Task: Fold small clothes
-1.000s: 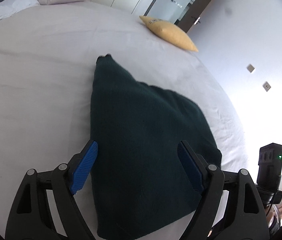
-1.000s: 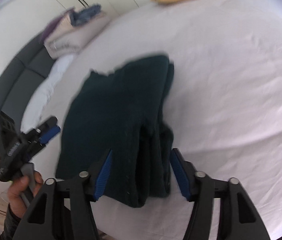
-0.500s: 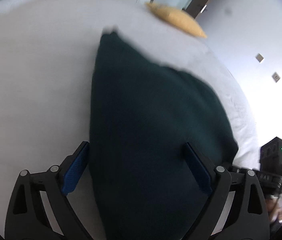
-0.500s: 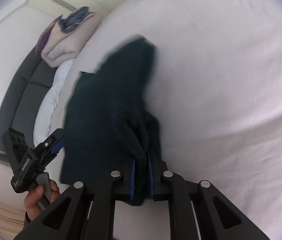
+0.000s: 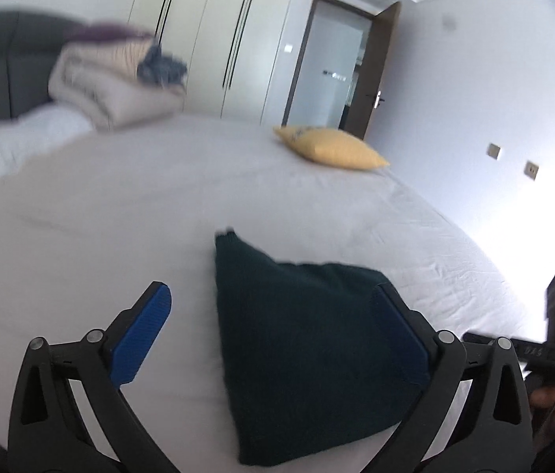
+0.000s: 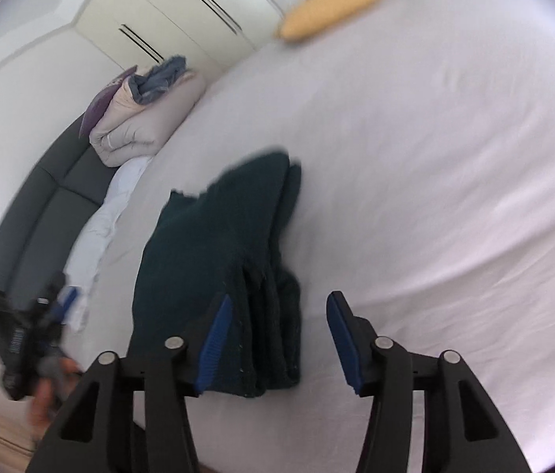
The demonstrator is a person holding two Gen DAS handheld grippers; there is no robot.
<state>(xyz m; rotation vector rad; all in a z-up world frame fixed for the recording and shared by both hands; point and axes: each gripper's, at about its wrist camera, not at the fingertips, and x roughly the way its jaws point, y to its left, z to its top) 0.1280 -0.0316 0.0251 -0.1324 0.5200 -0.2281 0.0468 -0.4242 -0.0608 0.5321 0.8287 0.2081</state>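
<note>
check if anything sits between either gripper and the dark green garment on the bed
Nothing visible does. The dark green garment lies folded on the white bedsheet, right below the left gripper and right gripper, whose fingers are opening. The yellow pillow sits far off.

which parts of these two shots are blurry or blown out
Left wrist view: the folded bedding at far left is smeared, glare whitens the wall at right, the dark green garment is soft-edged. Right wrist view: streaky motion blur over the white bed sheet, and the yellow pillow is fuzzy.
</note>
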